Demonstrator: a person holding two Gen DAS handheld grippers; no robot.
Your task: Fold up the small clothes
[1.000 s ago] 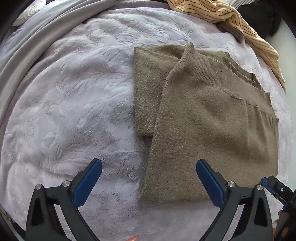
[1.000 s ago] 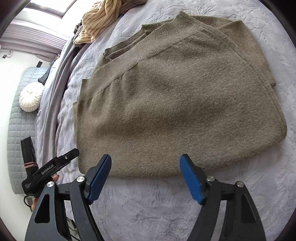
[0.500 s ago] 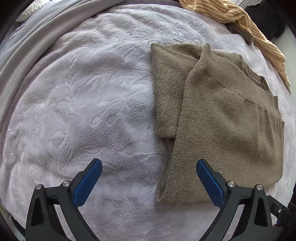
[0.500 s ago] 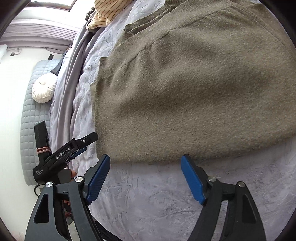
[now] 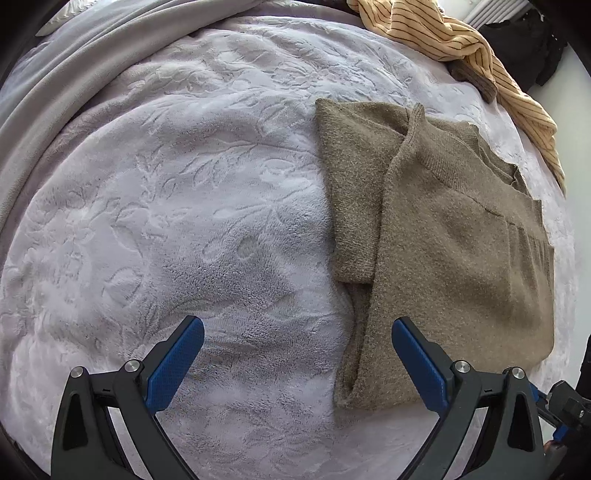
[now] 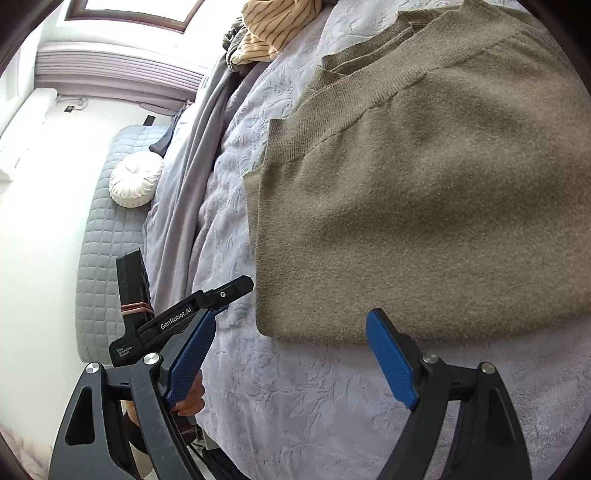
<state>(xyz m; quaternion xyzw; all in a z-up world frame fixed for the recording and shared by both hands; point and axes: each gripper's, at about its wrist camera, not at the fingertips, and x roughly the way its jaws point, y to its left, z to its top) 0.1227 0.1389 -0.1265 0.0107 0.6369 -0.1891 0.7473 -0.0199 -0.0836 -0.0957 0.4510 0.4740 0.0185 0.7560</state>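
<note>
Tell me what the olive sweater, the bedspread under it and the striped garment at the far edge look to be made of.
Olive sweater: a fuzzy, matte knit, probably wool or a wool blend; ribbed band along one edge.
Bedspread: plush pale lilac fleece, likely synthetic, with an embossed leaf pattern and soft sheen.
Striped garment: thin, crumpled yellow fabric with dark stripes; the fibre cannot be told.

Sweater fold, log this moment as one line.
sweater: partly folded on blanket | left gripper: open, empty | right gripper: open, empty
</note>
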